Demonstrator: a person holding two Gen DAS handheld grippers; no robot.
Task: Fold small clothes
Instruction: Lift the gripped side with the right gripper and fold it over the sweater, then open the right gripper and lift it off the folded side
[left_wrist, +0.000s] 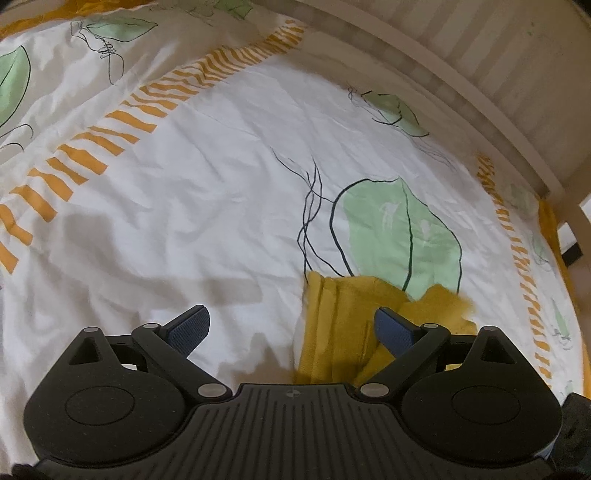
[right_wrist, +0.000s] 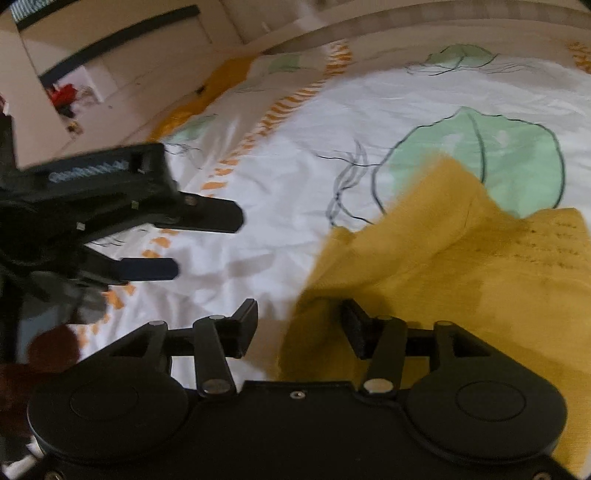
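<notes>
A mustard-yellow garment (left_wrist: 340, 325) lies on a white bed cover with green leaves (left_wrist: 207, 206). In the left wrist view my left gripper (left_wrist: 291, 328) is open and empty; the garment's left edge lies under its right finger. In the right wrist view the garment (right_wrist: 461, 266) fills the right half, partly bunched and blurred. My right gripper (right_wrist: 299, 326) is open, its right finger over the garment's left edge, nothing held. The left gripper (right_wrist: 207, 240) shows at left in the right wrist view, open above the cover.
An orange striped band (left_wrist: 110, 129) crosses the cover. A pale bed frame (left_wrist: 461, 85) runs along the far right edge. In the right wrist view, floor and furniture with small red items (right_wrist: 64, 94) lie beyond the bed at upper left.
</notes>
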